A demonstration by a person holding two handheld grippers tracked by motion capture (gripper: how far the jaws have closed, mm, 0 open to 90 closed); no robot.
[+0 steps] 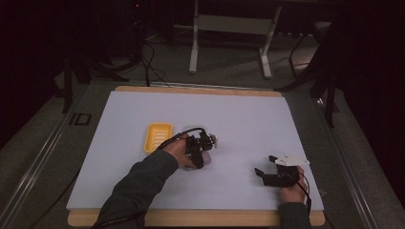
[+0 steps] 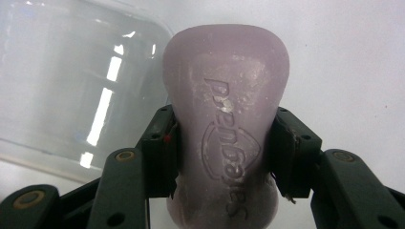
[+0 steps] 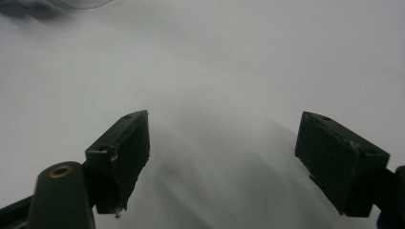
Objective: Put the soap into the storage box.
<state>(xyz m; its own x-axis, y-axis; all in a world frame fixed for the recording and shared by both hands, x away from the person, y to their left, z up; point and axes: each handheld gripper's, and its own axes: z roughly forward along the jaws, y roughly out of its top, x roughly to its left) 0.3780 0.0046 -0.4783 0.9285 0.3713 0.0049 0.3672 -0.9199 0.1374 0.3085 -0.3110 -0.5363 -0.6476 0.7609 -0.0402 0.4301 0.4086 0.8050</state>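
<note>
Left gripper at the table's centre, jaws clamped on a bar of soap, sleeved forearm reaching toward one o'clock, right gripper at four o'clock, jaws spread wide, pointing toward nine o'clock

Left gripper: black jaws, brass-coloured pivot pins, black trailing cable. Right gripper: grey three-cornered top plate. Dark grey-green sleeves.

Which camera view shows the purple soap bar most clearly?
The left gripper view: the soap bar stands large between the left tool's jaws, its embossed lettering visible. In the high view it is a small pale patch under that tool.
</note>
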